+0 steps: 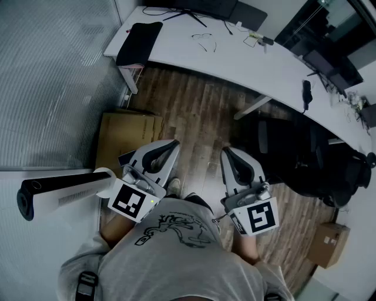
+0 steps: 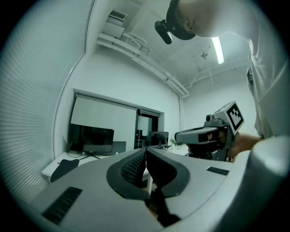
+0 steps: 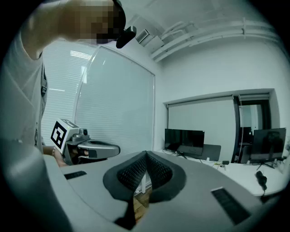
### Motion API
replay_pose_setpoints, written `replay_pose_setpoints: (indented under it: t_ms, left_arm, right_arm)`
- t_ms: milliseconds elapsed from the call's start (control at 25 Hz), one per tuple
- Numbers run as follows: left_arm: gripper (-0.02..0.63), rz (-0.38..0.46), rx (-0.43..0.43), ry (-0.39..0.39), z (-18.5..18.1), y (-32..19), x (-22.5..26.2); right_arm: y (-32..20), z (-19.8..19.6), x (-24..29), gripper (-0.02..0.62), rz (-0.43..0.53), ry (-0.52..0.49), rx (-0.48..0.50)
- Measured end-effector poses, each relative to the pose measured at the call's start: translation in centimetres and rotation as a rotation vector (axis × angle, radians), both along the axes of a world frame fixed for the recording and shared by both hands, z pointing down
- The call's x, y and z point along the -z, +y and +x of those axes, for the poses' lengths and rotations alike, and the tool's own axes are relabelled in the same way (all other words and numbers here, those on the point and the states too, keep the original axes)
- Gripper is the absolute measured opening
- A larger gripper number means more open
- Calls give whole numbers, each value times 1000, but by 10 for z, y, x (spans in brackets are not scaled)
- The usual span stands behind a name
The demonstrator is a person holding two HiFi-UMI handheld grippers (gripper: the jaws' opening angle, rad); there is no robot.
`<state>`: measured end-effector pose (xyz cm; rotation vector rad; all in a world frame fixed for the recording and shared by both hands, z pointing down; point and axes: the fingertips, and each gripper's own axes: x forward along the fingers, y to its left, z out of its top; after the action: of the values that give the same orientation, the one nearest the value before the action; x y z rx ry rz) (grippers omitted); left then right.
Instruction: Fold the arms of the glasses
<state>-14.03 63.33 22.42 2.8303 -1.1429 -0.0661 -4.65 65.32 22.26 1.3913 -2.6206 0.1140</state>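
Observation:
The glasses, a thin wire frame, lie far off on the white desk in the head view; their arms are too small to read. I stand back from the desk with both grippers held close to my body. My left gripper is shut with nothing between its pads. My right gripper is shut and empty too. Each gripper view shows the other gripper beside it: the right gripper and the left gripper. Neither gripper view shows the glasses.
A black pad and a monitor stand sit on the desk's left end. A cardboard box lies on the wooden floor, a black office chair stands at the right, a white tower unit at the left.

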Motion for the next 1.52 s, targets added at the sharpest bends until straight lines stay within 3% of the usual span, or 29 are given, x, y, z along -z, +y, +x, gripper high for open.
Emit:
replay_pose_setpoints:
  t_ms: [360,680,1000,1520]
  left_arm:
    - [21,-21,2,-6,-2,-9,-6]
    - [21,-45,-12,-37,17,-52,-20]
    - [21,-65,-1,-87,53,-120,-17]
    - [21,-53,11,-91,139,-241,0]
  right_arm:
    - [-11,-1,-2,9,1,-15,-22]
    - [-54,20,-10,9,10,-26,-23]
    - [-124,61,-3,9,24,-43,-19]
    - [-244,150,12,9,42,-63,-14]
